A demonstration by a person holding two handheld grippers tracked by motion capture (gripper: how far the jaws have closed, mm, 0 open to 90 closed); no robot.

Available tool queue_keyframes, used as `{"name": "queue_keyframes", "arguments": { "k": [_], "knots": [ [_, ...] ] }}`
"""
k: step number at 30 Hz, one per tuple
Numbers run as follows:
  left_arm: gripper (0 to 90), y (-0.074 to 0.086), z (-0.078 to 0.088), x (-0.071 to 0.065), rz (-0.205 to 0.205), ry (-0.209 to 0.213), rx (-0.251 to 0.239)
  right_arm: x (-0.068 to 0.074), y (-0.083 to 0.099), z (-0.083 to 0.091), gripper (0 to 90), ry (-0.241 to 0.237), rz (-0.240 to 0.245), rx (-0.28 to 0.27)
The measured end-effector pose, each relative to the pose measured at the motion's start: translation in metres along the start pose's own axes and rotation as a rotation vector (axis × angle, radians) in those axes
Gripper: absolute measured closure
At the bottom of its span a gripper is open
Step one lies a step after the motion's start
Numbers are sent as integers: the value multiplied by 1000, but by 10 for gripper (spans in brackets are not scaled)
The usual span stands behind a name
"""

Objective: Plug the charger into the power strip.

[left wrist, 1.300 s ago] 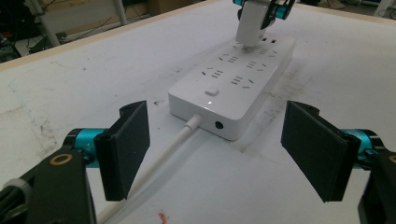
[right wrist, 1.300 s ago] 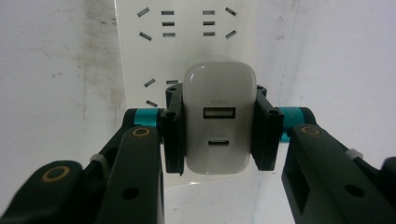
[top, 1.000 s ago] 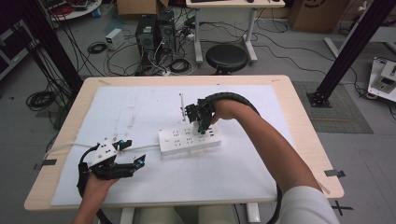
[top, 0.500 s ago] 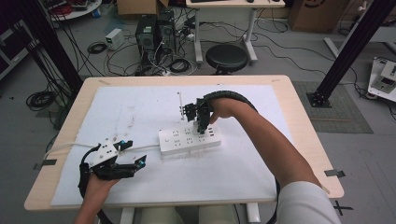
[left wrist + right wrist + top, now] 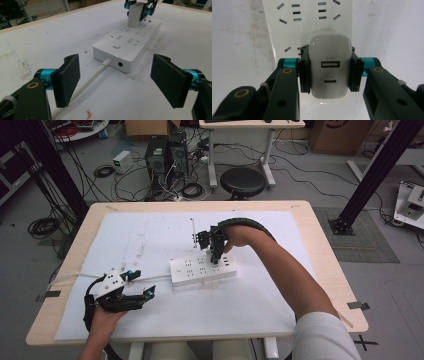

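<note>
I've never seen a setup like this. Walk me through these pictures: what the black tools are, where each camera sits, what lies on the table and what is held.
No robot here: a person at a table holds a two-jaw gripper in each hand. The high view looks down from above the person's side, so the forearms come in from the bottom. Each other picture comes from a camera riding on one gripper, looking along its black jaws.

On the white sheet lies a power strip with its cord running off toward the person's left.

The right gripper is shut on a white charger, which stands on the strip at a socket; two ports show on its top. How deep it sits cannot be told.

The left gripper rests near the strip's cord end, jaws open, holding nothing, with the cord passing between them.
</note>
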State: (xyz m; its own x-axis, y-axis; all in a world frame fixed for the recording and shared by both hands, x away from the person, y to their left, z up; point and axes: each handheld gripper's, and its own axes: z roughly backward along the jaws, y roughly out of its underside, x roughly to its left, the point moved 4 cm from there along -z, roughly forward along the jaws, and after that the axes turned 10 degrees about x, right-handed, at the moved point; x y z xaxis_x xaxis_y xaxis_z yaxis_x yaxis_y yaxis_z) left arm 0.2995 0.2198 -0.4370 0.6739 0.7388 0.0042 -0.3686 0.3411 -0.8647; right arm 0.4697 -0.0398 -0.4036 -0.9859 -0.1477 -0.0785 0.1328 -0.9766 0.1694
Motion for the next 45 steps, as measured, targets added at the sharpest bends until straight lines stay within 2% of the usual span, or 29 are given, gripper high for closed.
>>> {"name": "queue_keyframes", "arguments": {
  "k": [6, 10, 11, 12, 14, 16, 17, 19, 21, 22, 23, 25, 26, 27, 30, 35, 39, 45],
  "knots": [
    [238, 1, 2, 0, 2, 1, -2, -1, 5, -2, 629, -1, -8, -74],
    [238, 1, 2, -2, -1, 4, -6, 0, 7, -2, 602, -14, -51, -117],
    [238, 1, 2, -2, 0, 4, -8, 0, 9, -2, 566, -20, -70, -134],
    [238, 1, 2, -2, 0, 4, -8, 0, 9, -2, 566, -20, -70, -134],
    [238, 1, 2, -2, -2, 6, -9, 0, 14, -2, 517, -35, -117, -164],
    [238, 2, 2, -1, 1, 5, -9, 1, 17, -2, 377, -54, -178, -201],
    [238, 2, 2, -2, 4, 4, -12, 1, 19, -1, 350, -61, -205, -224],
    [238, 2, 3, -1, 2, 2, -14, 4, 21, 2, 321, -52, -219, -268],
    [238, 1, 4, -2, 1, 2, -13, 4, 23, 4, 299, -48, -227, -276],
    [238, 1, 4, -3, 1, 2, -16, 6, 26, 8, 249, -34, -265, -317],
    [238, 1, 4, -4, 2, 4, -17, 8, 27, 10, 234, -27, -274, -334],
    [238, 1, 4, -5, 1, 4, -19, 11, 29, 15, 233, -25, -296, -367],
    [238, 1, 4, -5, 1, 4, -19, 11, 29, 15, 233, -25, -296, -367],
    [238, 0, 4, -6, 0, 4, -22, 13, 32, 20, 232, -10, -348, -403],
    [238, 0, 5, -8, -3, 5, -27, 15, 38, 25, 220, 1, -373, -446],
    [238, 0, 7, -9, -3, 7, -32, 20, 54, 29, 220, 6, -473, -490],
    [238, 1, 8, -10, -1, 7, -36, 30, 64, 25, 124, -9, -505, -527],
    [238, -1, 7, -12, -6, 13, -39, 44, 81, 19, 108, 11, -563, -592]
  ]
}}
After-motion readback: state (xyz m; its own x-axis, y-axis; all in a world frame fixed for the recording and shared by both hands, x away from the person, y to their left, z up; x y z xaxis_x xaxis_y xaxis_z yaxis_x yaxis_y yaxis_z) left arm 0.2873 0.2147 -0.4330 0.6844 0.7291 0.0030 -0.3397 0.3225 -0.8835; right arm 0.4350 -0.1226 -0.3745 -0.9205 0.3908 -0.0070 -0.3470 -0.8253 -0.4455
